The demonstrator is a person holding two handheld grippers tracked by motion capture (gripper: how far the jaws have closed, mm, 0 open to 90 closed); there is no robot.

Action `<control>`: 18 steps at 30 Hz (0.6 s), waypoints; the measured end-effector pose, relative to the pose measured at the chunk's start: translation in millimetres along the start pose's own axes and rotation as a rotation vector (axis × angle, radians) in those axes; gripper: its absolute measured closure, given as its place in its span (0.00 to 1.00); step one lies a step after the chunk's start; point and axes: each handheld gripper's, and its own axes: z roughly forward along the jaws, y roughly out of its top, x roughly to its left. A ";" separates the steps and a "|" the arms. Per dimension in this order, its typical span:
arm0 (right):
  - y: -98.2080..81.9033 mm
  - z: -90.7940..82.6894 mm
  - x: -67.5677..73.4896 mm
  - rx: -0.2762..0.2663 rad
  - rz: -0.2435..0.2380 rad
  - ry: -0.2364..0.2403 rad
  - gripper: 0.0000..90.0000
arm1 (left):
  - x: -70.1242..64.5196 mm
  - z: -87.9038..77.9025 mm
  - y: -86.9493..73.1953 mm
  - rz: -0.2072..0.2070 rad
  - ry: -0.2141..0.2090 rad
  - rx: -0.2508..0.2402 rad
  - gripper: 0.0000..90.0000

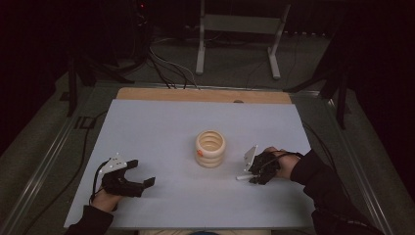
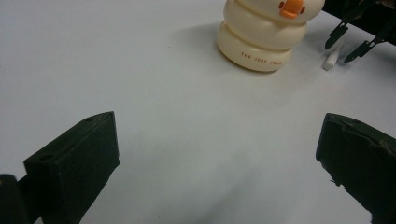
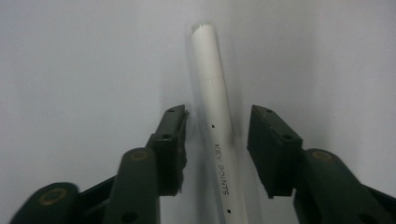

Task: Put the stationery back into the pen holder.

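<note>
The high view looks forward and down over the whole table [image 1: 161, 122]. The left gripper view sits low, facing across the table toward the cream holder [image 2: 266, 35], which the high view shares. The right gripper view looks closely down on the white pen [image 3: 217, 126].

pen [image 3: 218, 135] cut off below, holder [image 2: 268, 32] top cropped

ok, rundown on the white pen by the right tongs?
The white pen is a slim, smooth plastic-looking cylinder printed "KEY POINTS" in dark letters with small marks. It lies flat on the pale table, right of the cream ringed holder. The right tongs straddle it, open, a gap showing on each side; only the table touches it.
</note>
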 end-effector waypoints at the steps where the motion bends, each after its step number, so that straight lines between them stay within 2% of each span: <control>1: 1.6 1.4 -0.1 0.020 -0.010 0.005 0.69 | -0.1 0.3 -0.3 0.001 0.000 0.001 0.00; 7: 7.3 4.2 -2.0 0.064 -0.033 0.009 0.75 | -0.5 0.4 -0.2 0.005 0.000 0.006 0.00; 10: 9.8 4.4 -1.4 0.079 -0.063 0.006 0.82 | -0.5 0.5 -0.4 0.003 -0.001 0.007 0.00; 18: 9.5 4.9 -0.9 0.078 -0.077 0.022 0.87 | -0.4 0.7 -0.5 0.003 -0.001 0.008 0.00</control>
